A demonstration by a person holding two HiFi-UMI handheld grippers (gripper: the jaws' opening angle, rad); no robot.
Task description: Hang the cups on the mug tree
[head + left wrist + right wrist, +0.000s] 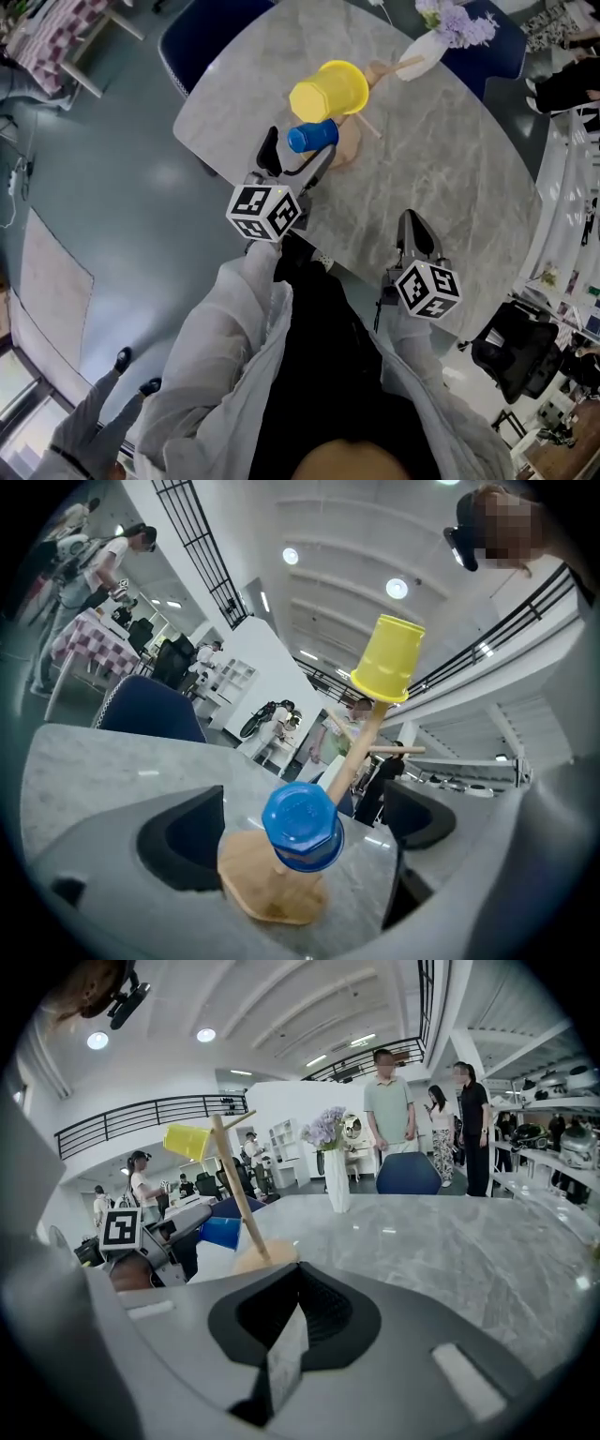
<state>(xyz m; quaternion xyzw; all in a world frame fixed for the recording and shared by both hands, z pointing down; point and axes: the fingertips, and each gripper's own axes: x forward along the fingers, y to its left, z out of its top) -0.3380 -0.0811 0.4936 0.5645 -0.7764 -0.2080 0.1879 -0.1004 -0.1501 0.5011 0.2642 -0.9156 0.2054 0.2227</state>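
Observation:
The wooden mug tree (349,142) stands on the grey marble table (450,178). A yellow cup (330,91) hangs upside down on an upper peg (387,658). A blue cup (312,137) sits low on the tree with its bottom toward the left gripper view (302,826), above the round wooden base (253,883). My left gripper (298,156) is open, its jaws standing wide on either side of the blue cup, and the pads (183,841) are clear of it. My right gripper (412,231) is near the table's front edge, shut on nothing (291,1335).
A white vase of purple flowers (441,36) stands at the far side of the table, beyond the tree. Blue chairs (202,37) are at the table's far edge. People stand in the background (389,1101). Grey floor lies to the left.

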